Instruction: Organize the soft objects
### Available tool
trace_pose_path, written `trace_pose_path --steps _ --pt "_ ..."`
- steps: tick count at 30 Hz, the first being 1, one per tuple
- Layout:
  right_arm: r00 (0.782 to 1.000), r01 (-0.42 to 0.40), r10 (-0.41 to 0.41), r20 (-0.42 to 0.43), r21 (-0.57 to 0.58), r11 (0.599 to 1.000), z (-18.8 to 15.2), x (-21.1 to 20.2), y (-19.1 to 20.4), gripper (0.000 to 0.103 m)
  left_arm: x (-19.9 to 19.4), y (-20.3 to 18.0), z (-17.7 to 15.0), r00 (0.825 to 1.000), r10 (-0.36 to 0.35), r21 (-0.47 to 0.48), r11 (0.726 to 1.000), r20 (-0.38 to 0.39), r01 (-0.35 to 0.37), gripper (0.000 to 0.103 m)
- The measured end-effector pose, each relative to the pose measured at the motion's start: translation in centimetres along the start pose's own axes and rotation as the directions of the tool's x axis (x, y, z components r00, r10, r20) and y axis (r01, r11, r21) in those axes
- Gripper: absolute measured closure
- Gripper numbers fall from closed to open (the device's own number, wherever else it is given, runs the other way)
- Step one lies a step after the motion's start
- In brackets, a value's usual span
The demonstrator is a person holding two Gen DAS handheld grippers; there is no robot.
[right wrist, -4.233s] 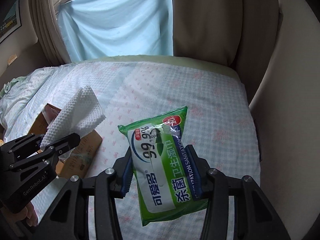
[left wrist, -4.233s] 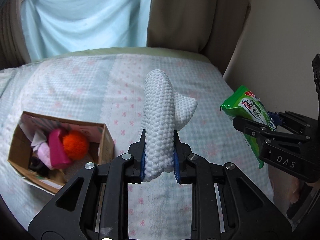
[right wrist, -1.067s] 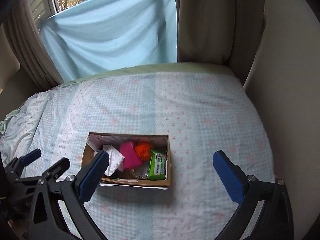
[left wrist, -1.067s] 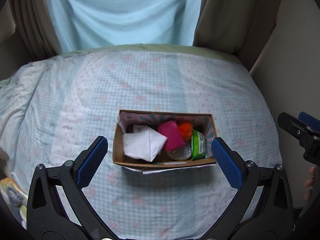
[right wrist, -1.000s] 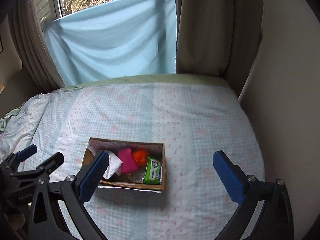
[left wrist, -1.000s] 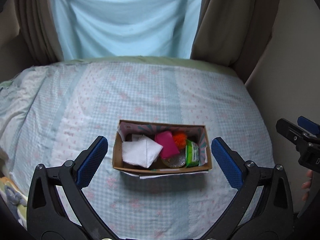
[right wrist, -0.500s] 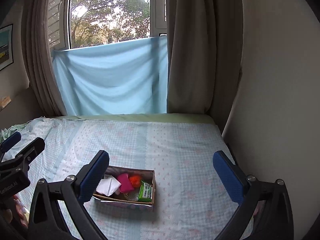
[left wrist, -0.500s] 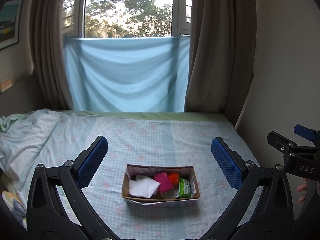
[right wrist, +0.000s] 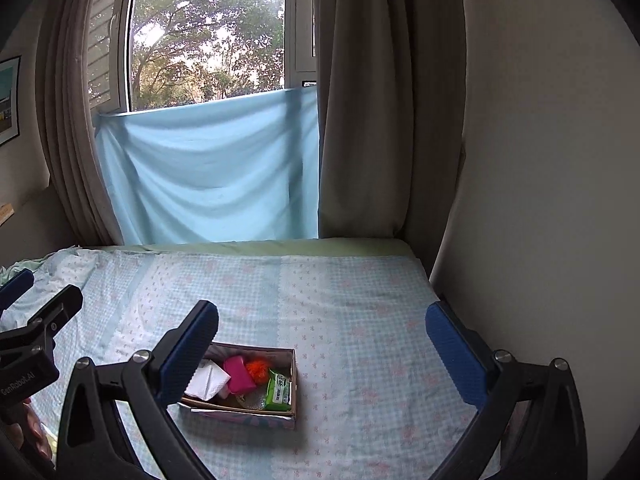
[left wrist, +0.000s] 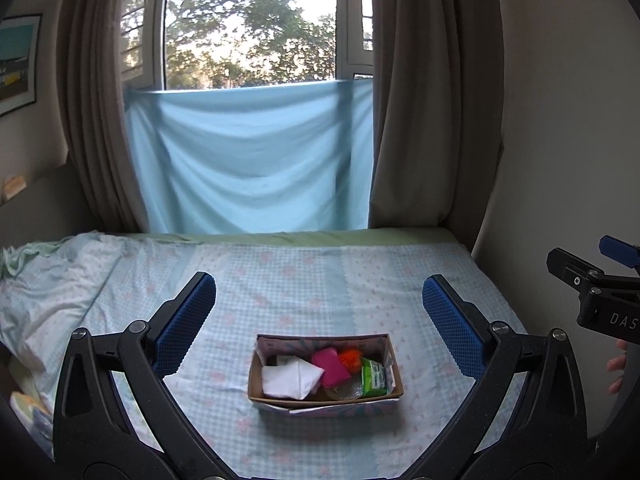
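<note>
Box (left wrist: 324, 394) on bed (left wrist: 304, 280), near the front edge; both grippers raised above it, apart from everything.

Inside box, left to right: folded cloth (left wrist: 291, 379), pouch (left wrist: 330, 367), pom-pom (left wrist: 350, 357) behind, wipes pack (left wrist: 374, 378) against right wall. Window sheet (left wrist: 248, 160) behind bed, between curtains (left wrist: 420, 120). Left gripper (left wrist: 320, 322) left of right gripper (right wrist: 322, 350); jaws of each spread wide.

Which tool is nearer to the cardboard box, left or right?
Left, slightly. The cardboard box lies centred between the left tool fingers, while it sits off toward the right tool's left finger. Both hover back, open.
</note>
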State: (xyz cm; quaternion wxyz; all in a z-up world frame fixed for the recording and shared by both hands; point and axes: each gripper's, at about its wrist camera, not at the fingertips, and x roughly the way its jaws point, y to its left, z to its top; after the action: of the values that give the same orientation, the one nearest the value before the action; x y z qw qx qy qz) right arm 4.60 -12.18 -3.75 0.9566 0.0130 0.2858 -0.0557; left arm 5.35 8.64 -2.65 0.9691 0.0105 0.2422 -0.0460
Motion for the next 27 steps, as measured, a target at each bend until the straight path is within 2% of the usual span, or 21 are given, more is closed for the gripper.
trace_pose_path --steps 27 --pt "1.0 -0.001 0.001 0.009 0.006 1.0 -0.06 -0.36 -0.81 0.0 0.36 -0.52 0.2 1.0 -0.002 0.005 1.0 -0.007 0.002 0.0"
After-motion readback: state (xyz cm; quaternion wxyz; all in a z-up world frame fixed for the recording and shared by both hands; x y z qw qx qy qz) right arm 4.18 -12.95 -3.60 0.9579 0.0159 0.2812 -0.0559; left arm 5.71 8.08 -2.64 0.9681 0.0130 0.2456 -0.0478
